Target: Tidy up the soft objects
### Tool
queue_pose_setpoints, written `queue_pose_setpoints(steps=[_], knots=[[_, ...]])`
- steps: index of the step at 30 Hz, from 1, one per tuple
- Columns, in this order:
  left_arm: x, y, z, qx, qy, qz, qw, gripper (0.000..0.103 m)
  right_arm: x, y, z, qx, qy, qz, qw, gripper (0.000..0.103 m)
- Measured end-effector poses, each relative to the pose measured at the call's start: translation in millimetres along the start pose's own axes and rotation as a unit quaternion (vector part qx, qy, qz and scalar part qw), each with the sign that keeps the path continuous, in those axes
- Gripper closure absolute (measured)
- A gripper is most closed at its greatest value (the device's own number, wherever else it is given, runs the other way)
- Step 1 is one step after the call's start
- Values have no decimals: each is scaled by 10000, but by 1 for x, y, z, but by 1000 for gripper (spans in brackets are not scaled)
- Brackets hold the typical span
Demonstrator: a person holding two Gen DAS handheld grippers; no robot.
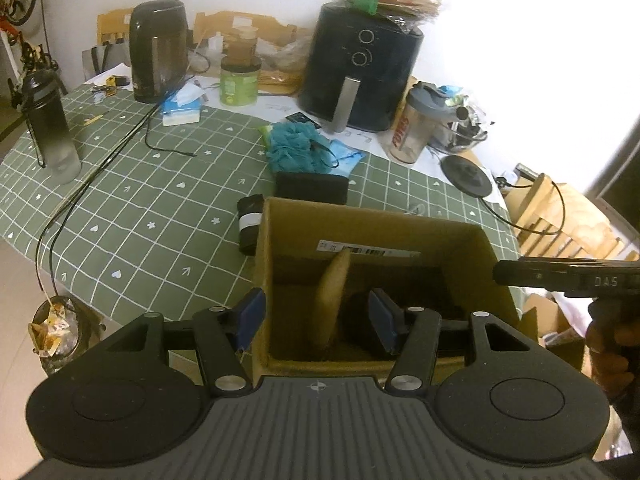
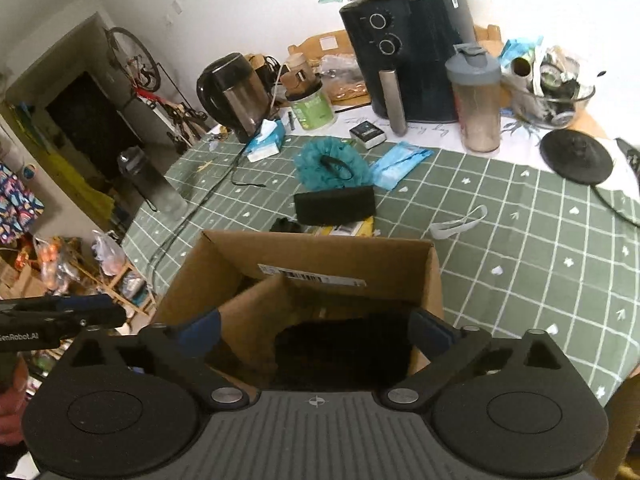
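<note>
An open cardboard box [image 1: 276, 256] [image 2: 328, 250] stands at the table's near edge. Inside it are a tan sponge [image 1: 332, 300] standing on edge and a dark soft item [image 2: 340, 352]. My left gripper [image 1: 318, 320] is open, straddling the box's left wall, one finger outside and one inside. My right gripper [image 2: 316, 330] is open and empty, low over the box opening. Behind the box lie a black sponge [image 1: 312, 187] [image 2: 335, 205], a teal bath pouf [image 1: 294, 146] [image 2: 330, 162], a black roll [image 1: 250, 224] and a white elastic band [image 2: 460, 224].
A green checked tablecloth [image 1: 140, 184] covers the table. An air fryer [image 1: 360, 68], kettle [image 1: 158, 52], dark bottle [image 1: 50, 124], shaker cup [image 2: 476, 100], tissue pack [image 2: 266, 142], blue packet [image 2: 400, 164], kettle base [image 2: 576, 156] and black cables [image 1: 100, 168] stand around.
</note>
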State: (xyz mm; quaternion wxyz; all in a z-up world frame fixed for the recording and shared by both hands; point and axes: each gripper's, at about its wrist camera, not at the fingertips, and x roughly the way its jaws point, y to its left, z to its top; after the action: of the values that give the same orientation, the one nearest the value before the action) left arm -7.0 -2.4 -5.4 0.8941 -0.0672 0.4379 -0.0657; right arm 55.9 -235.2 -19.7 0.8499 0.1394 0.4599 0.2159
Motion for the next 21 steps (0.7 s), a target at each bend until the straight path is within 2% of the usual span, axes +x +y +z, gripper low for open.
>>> queue_pose_setpoints(steps=[11,21], knots=[[-2,-9,3,-59,-88,136,9999,47,-1,-3,1,-103,16,-386,9992,0],[-2,-12,9,-12,-143,203,9997,47,-3,-17,0,189,-56,-535,9984,0]])
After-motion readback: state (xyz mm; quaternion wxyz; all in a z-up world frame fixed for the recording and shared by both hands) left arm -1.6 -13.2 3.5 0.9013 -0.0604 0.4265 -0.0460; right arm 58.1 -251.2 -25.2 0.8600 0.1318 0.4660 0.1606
